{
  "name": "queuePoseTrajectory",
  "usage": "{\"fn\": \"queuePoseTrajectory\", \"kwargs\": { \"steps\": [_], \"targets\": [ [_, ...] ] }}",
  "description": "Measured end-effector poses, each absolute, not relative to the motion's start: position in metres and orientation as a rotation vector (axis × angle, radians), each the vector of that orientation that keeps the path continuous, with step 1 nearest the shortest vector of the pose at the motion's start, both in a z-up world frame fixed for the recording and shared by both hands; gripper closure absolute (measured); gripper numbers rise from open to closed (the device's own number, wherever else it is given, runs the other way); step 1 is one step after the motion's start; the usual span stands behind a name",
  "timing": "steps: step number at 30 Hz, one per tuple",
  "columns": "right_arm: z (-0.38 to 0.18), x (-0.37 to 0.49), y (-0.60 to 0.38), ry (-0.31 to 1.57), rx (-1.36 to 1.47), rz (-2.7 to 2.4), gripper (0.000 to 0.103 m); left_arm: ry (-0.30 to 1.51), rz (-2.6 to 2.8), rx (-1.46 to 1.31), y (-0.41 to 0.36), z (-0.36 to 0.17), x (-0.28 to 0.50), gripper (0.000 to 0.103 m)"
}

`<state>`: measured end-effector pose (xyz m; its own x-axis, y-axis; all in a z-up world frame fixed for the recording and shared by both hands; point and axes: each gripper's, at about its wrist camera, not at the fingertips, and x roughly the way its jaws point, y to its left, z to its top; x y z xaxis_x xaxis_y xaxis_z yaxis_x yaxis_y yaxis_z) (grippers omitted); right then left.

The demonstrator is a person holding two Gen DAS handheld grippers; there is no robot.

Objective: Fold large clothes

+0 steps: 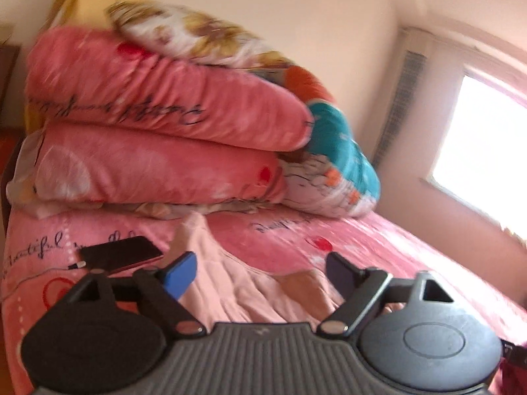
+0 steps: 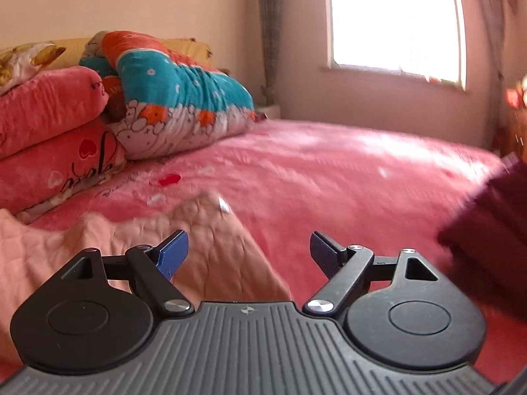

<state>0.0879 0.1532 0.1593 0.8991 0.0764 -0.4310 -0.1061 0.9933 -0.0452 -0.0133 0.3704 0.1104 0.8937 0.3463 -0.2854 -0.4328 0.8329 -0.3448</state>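
Overhead, both the left gripper [image 1: 260, 271] and right gripper [image 2: 248, 251] hung released above the pink garment [image 1: 243, 286]; pinching corners at twelve o'clock looked wisest.

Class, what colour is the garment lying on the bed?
Pale pink garment, clearest in the right wrist view.

Counted on and around the bed: two grippers, one garment, one phone, a stack of quilts.

Two grippers, the left gripper [image 1: 260, 271] and the right gripper [image 2: 248, 251], each with two fingers spread apart; one pale pink garment [image 1: 237, 283] [image 2: 204, 247]; one dark phone [image 1: 122, 251] with one cable [image 1: 74, 266] plugged in; one pink bedspread [image 2: 329, 177]; one window [image 2: 395, 19]. The stacked quilts [image 1: 158, 125] number perhaps five: two pink rolls, one teal-and-orange, one floral, one yellow, though blur makes the top layers hard to separate. One dark maroon cloth [image 2: 487, 230] at the right edge.
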Motion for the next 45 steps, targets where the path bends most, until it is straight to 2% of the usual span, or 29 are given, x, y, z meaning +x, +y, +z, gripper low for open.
{"fn": "queuePoseTrajectory", "kwargs": {
  "steps": [5, 12, 22, 33, 45],
  "targets": [
    [0.152, 0.015, 0.123, 0.510, -0.017, 0.041, 0.002, 0.265, 0.393, -0.230, 0.315, 0.121, -0.047, 0.002],
    [0.155, -0.077, 0.102, 0.521, -0.006, -0.015, 0.002, 0.339, 0.327, -0.087, 0.248, 0.137, -0.107, 0.001],
    [0.194, -0.172, 0.074, 0.459, 0.023, -0.027, 0.002, 0.384, 0.241, -0.084, 0.194, 0.167, -0.170, 0.001],
    [0.247, -0.223, 0.083, 0.350, -0.017, 0.011, 0.002, 0.332, 0.272, -0.060, 0.180, 0.203, -0.222, 0.001],
    [0.265, -0.248, 0.099, 0.305, -0.037, 0.046, 0.002, 0.304, 0.289, -0.068, 0.182, 0.215, -0.254, 0.001]
  ]
}}
